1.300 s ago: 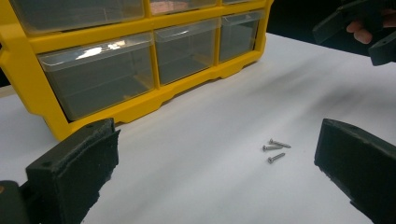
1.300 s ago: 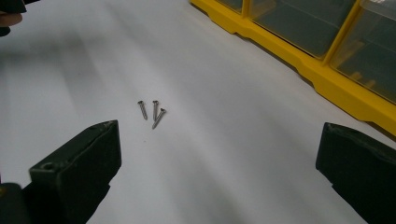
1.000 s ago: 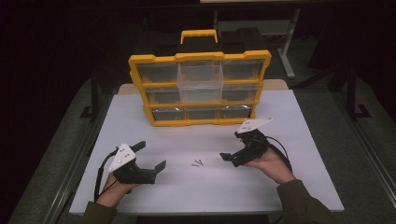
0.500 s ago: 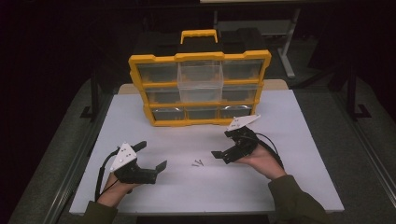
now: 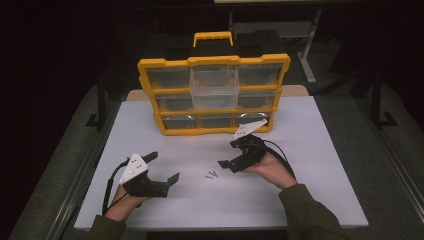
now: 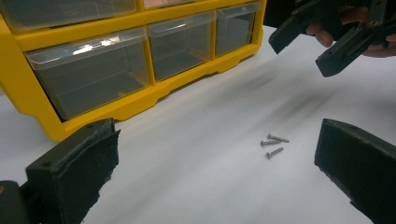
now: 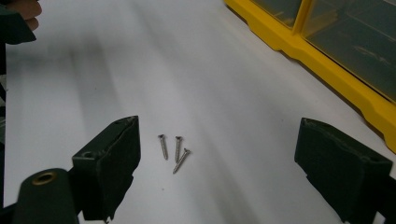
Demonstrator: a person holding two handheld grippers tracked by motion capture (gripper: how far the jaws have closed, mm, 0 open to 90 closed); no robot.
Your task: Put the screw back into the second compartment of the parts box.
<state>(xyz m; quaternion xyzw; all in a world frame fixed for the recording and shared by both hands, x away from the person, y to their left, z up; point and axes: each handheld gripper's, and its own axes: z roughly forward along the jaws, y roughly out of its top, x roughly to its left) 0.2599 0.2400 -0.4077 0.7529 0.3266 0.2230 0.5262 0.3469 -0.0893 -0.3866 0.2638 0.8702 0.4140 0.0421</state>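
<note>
Olive sleeves (image 5: 310, 215), black grippers, grey plates, trailing cables.

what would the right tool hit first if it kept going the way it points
Most likely the three screws: they lie on the white table just ahead of the right tool, between its open jaws, which have just been closing. Past them, the left hand's tool, though depth is unclear.

Seen from above the near table edge, looking forward and down across the white tabletop (image 5: 310, 150). Seen low and close along each gripper's jaws (from opposite sides), sharing the three screws (image 6: 273, 144) (image 7: 173, 150) and yellow organiser (image 6: 140, 100) (image 7: 327, 70).
</note>
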